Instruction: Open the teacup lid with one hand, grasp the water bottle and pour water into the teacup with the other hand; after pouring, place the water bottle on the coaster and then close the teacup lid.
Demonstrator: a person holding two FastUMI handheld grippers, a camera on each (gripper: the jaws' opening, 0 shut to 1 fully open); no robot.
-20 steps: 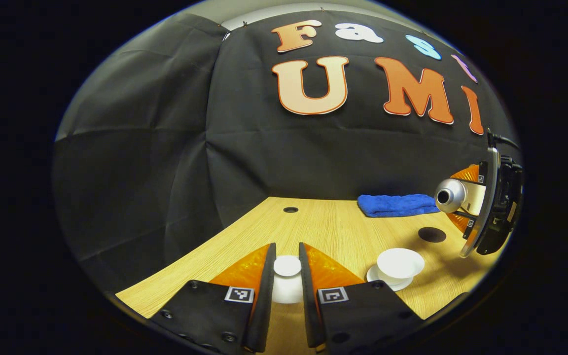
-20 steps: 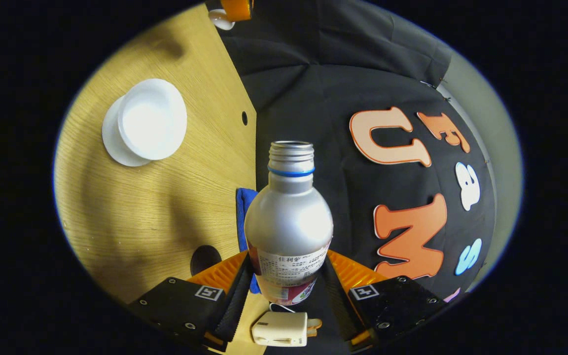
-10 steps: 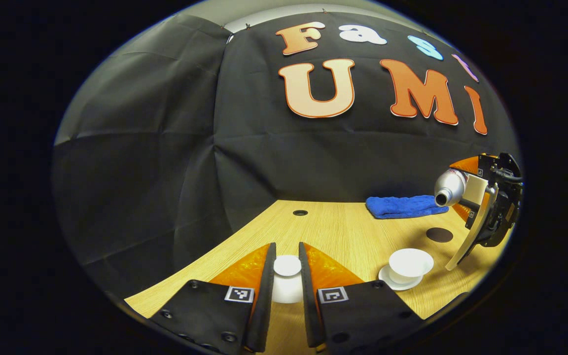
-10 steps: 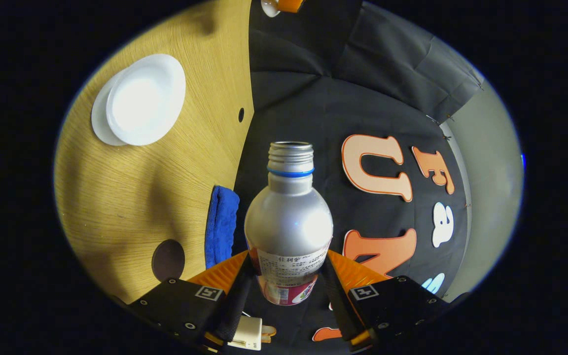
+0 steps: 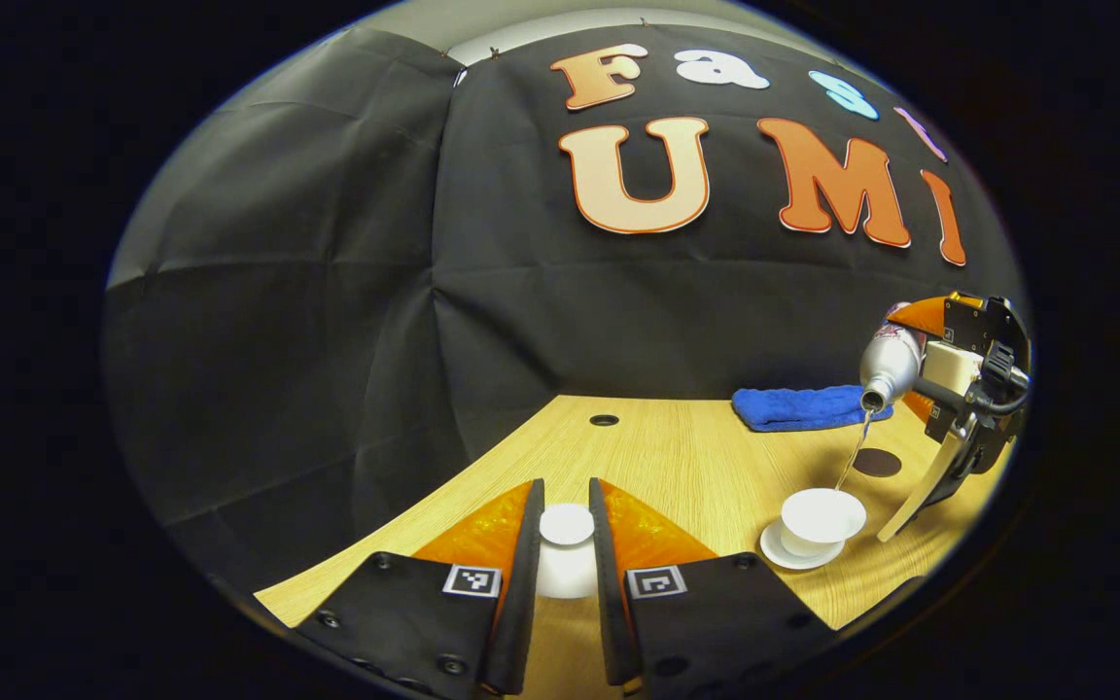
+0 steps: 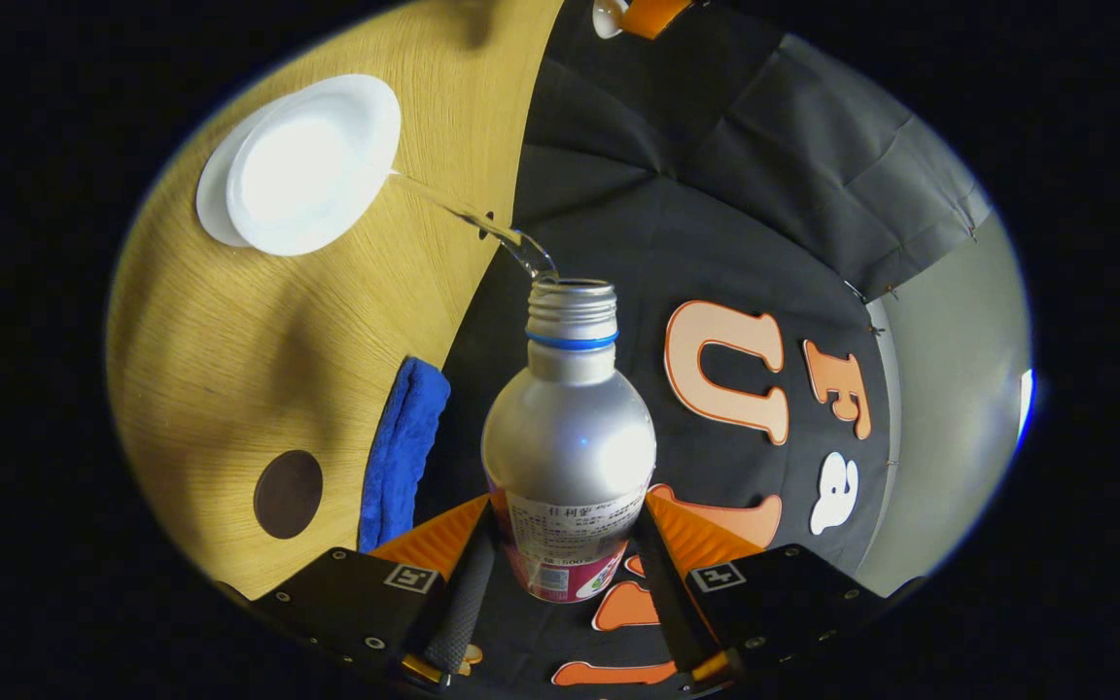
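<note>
Over the counter (image 5: 677,457), the right hand-held gripper (image 6: 560,574) clamps the tilted water bottle (image 6: 570,457), its thin stream landing in the teacup (image 5: 821,513). The left hand-held gripper (image 5: 565,564) pinches the lid (image 5: 566,525). Tip further and water could overshoot the rim.

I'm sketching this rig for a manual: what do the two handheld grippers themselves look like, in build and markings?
Each gripper has two black bolted plates bearing small square black-and-white markers, with ribbed orange wedges behind the long narrow fingers: the left gripper, the right gripper. Seen from the left gripper view, the right gripper has a black body, orange panels, a cream block, a black cable and a pale curved strip.
</note>
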